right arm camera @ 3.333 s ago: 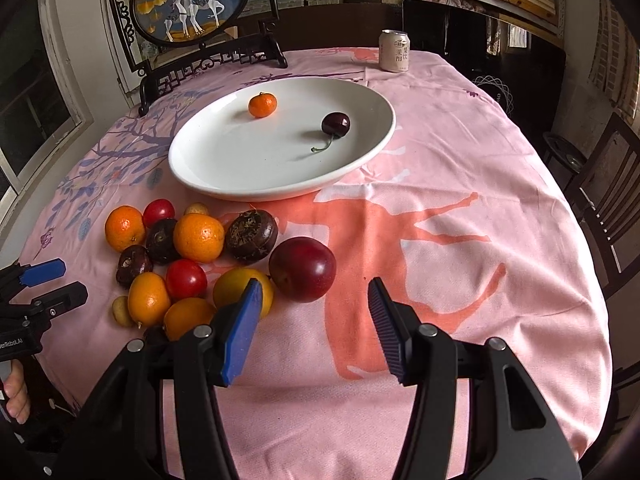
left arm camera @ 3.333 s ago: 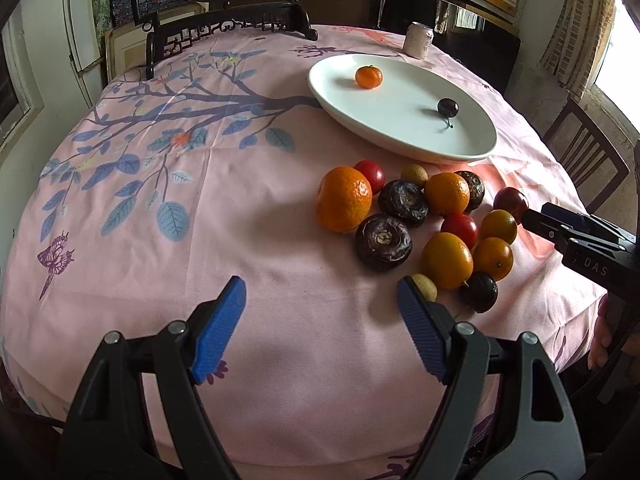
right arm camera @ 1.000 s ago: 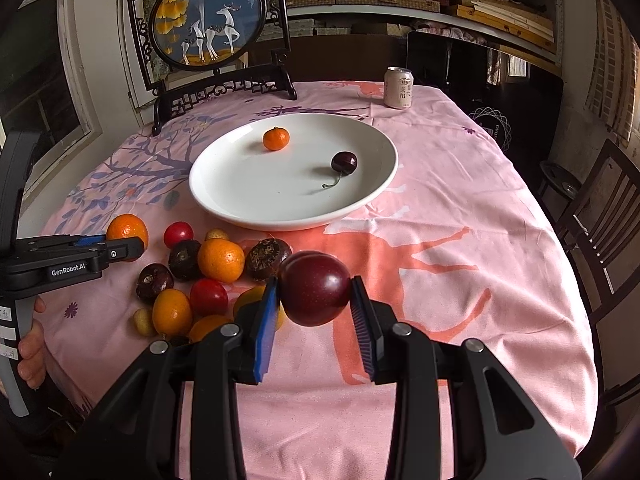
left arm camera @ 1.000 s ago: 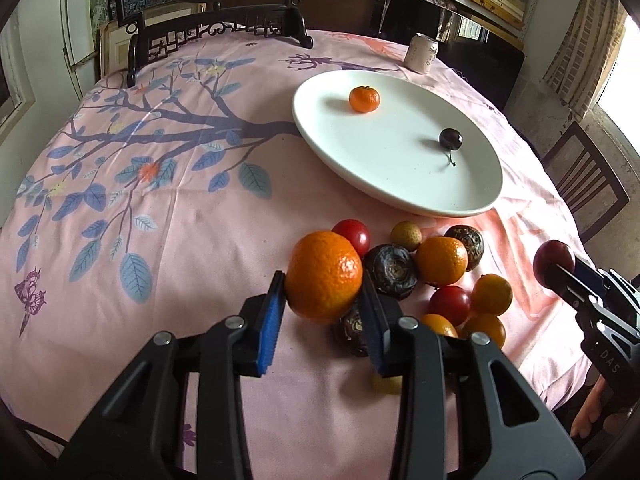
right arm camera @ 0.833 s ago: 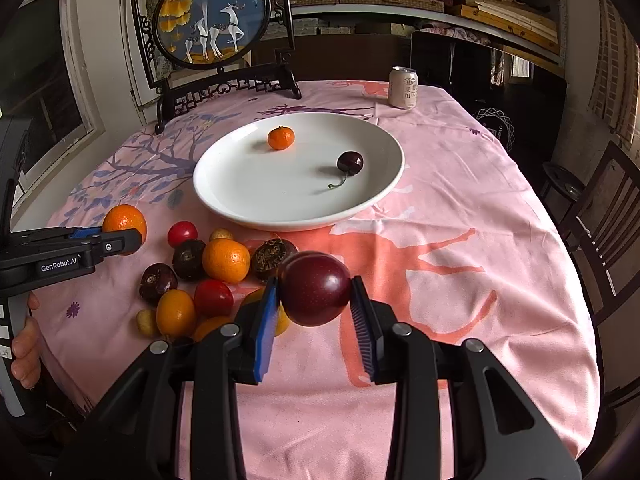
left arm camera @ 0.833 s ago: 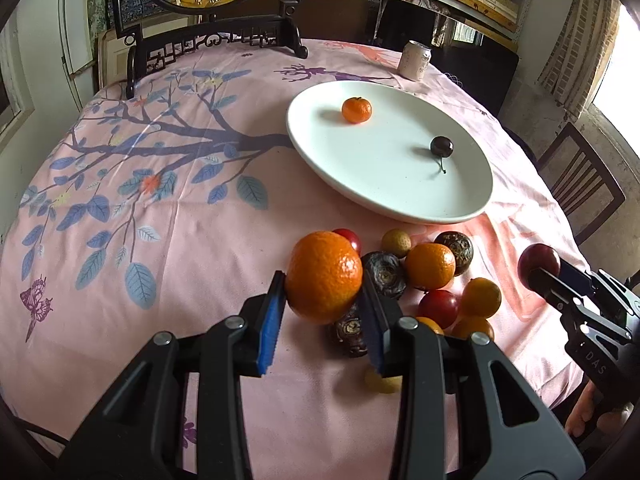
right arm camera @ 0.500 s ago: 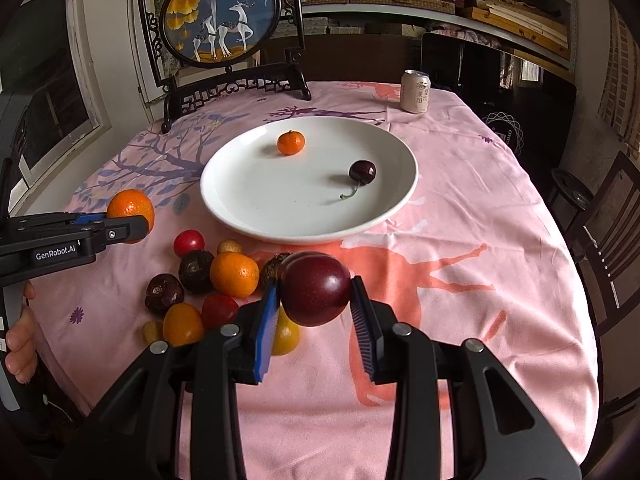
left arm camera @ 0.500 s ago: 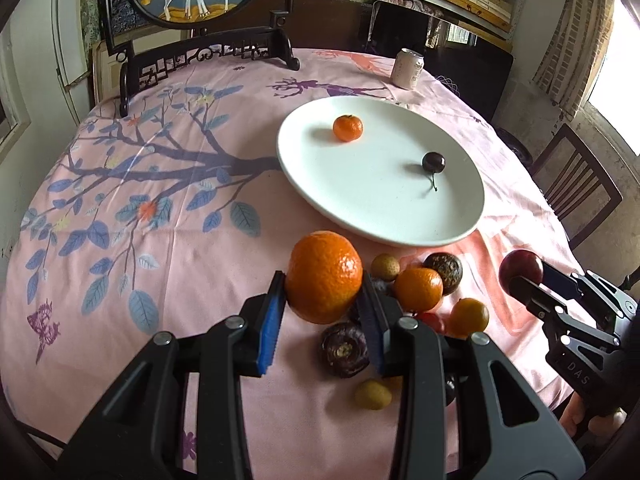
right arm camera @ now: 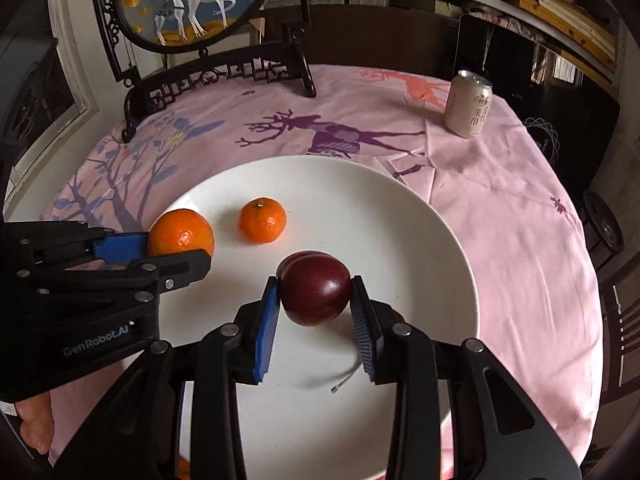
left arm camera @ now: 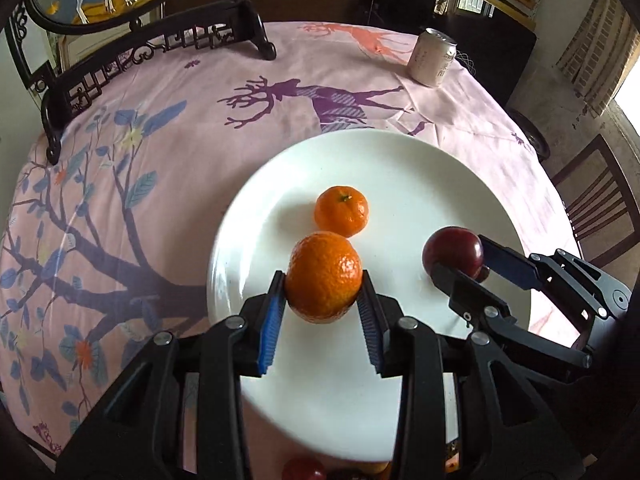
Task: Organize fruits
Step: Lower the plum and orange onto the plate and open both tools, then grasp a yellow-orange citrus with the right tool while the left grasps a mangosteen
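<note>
My left gripper (left arm camera: 323, 292) is shut on a large orange (left arm camera: 323, 276) and holds it over the white plate (left arm camera: 400, 168). My right gripper (right arm camera: 314, 304) is shut on a dark red plum (right arm camera: 314, 294) over the same plate (right arm camera: 440, 240). A small tangerine (left arm camera: 341, 211) lies on the plate just beyond the orange; it also shows in the right wrist view (right arm camera: 262, 221). In the right wrist view the orange (right arm camera: 181, 237) is at the left in the left gripper (right arm camera: 176, 248). In the left wrist view the plum (left arm camera: 453, 252) is at the right. A cherry stem (right arm camera: 346, 380) pokes out under my right gripper.
A drink can (right arm camera: 469, 104) stands at the far right of the pink patterned tablecloth (right arm camera: 520, 220). A dark carved stand with a round deer picture (right arm camera: 192, 0) is at the back. More fruit (left arm camera: 304, 472) peeks out below the plate's near rim. A wooden chair (left arm camera: 600, 204) stands at the right.
Both grippers closed on fruit, lifted it from the pile and moved forward over the plate. The fruit pile has dropped out of view below.
</note>
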The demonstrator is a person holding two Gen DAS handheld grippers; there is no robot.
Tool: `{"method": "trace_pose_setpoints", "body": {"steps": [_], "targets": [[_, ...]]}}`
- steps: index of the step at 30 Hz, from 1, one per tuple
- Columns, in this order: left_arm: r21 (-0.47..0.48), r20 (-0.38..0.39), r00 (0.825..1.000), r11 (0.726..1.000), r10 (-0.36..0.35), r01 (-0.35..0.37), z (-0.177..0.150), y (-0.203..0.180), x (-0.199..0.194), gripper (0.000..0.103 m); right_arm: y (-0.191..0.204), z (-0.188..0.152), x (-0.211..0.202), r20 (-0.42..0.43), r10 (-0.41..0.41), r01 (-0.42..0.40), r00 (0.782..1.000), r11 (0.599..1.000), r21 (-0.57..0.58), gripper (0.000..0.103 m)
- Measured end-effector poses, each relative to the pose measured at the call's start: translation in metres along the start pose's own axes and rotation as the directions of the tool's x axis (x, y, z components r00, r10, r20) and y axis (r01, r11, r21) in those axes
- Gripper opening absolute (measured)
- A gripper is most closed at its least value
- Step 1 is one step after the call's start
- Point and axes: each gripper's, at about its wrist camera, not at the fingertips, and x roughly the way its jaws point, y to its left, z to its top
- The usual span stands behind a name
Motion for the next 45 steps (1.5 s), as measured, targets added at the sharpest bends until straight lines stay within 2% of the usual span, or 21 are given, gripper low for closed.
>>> {"method": "trace_pose_setpoints", "body": {"steps": [6,7,8,10,13,15,16,17,18,19,20,23,26,31,35,40,42,43,45], "targets": [[-0.036,-0.017,1.000,0.999,0.000,-0.001,0.013,0.010,0.015,0.037,-0.006,0.010,0.019,-0.026,-0.033,0.032,0.999,0.999,-0.025,0.037],[-0.046,-0.009,1.000,0.999,-0.007,0.007,0.014,0.012,0.013,0.041,-0.004,0.011,0.019,-0.030,-0.050,0.049,0.998,0.998,-0.037,0.040],[-0.051,0.004,1.000,0.999,-0.015,0.015,0.014,0.014,0.008,0.056,-0.003,0.012,0.015,-0.013,-0.075,0.075,0.997,0.996,-0.047,0.048],[-0.054,0.051,0.999,0.998,-0.018,0.021,0.011,0.016,-0.011,0.068,-0.002,0.011,-0.004,0.052,-0.122,0.125,0.991,0.990,-0.065,0.057],[-0.030,0.133,0.991,0.999,-0.009,0.013,-0.005,0.017,-0.053,0.070,-0.003,0.003,-0.042,0.118,-0.141,0.149,0.983,0.987,-0.065,0.057],[-0.012,0.189,0.982,1.000,-0.006,0.009,-0.027,0.016,-0.082,0.081,0.000,-0.013,-0.073,0.161,-0.152,0.163,0.975,0.985,-0.062,0.058],[0.002,0.221,0.975,1.000,0.000,-0.001,-0.043,0.015,-0.096,0.088,0.003,-0.026,-0.089,0.180,-0.167,0.180,0.969,0.982,-0.057,0.062],[0.012,0.249,0.968,1.000,0.019,-0.023,-0.060,0.013,-0.108,0.091,0.007,-0.041,-0.104,0.196,-0.177,0.190,0.964,0.981,-0.049,0.071],[0.020,0.272,0.962,0.999,0.039,-0.046,-0.076,0.012,-0.117,0.091,0.011,-0.057,-0.116,0.211,-0.176,0.188,0.962,0.981,-0.041,0.077],[0.024,0.290,0.956,0.998,0.048,-0.057,-0.094,0.012,-0.124,0.092,0.016,-0.075,-0.127,0.220,-0.170,0.181,0.961,0.983,-0.032,0.090],[0.022,0.300,0.953,0.998,0.049,-0.058,-0.110,0.013,-0.129,0.092,0.019,-0.094,-0.136,0.225,-0.166,0.175,0.960,0.984,-0.020,0.095],[0.000,0.288,0.957,0.999,0.038,-0.040,-0.153,0.018,-0.133,0.092,0.030,-0.139,-0.153,0.229,-0.159,0.161,0.960,0.987,0.009,0.095],[-0.019,0.262,0.964,0.999,0.042,-0.038,-0.181,0.025,-0.133,0.092,0.040,-0.165,-0.165,0.234,-0.169,0.166,0.957,0.986,0.033,0.095],[-0.006,0.256,0.964,0.997,0.075,-0.076,-0.210,0.028,-0.139,0.092,0.051,-0.180,-0.179,0.243,-0.185,0.185,0.952,0.983,0.023,0.095],[0.010,0.239,0.968,0.997,0.077,-0.082,-0.225,0.026,-0.138,0.092,0.056,-0.187,-0.177,0.224,-0.168,0.169,0.960,0.985,0.014,0.095],[0.011,0.192,0.976,0.994,0.105,-0.109,-0.236,0.033,-0.120,0.092,0.061,-0.201,-0.160,0.170,-0.082,0.082,0.982,0.997,0.006,0.095],[-0.001,0.171,0.979,0.993,0.113,-0.115,-0.237,0.037,-0.113,0.092,0.063,-0.204,-0.153,0.155,-0.042,0.042,0.987,0.999,0.007,0.075],[-0.004,0.164,0.980,0.993,0.114,-0.115,-0.236,0.039,-0.110,0.092,0.064,-0.204,-0.148,0.137,-0.022,0.022,0.990,1.000,0.006,0.062],[-0.006,0.160,0.979,0.992,0.127,-0.127,-0.237,0.041,-0.107,0.092,0.064,-0.203,-0.139,0.110,0.011,-0.012,0.994,1.000,0.008,0.053]]}}
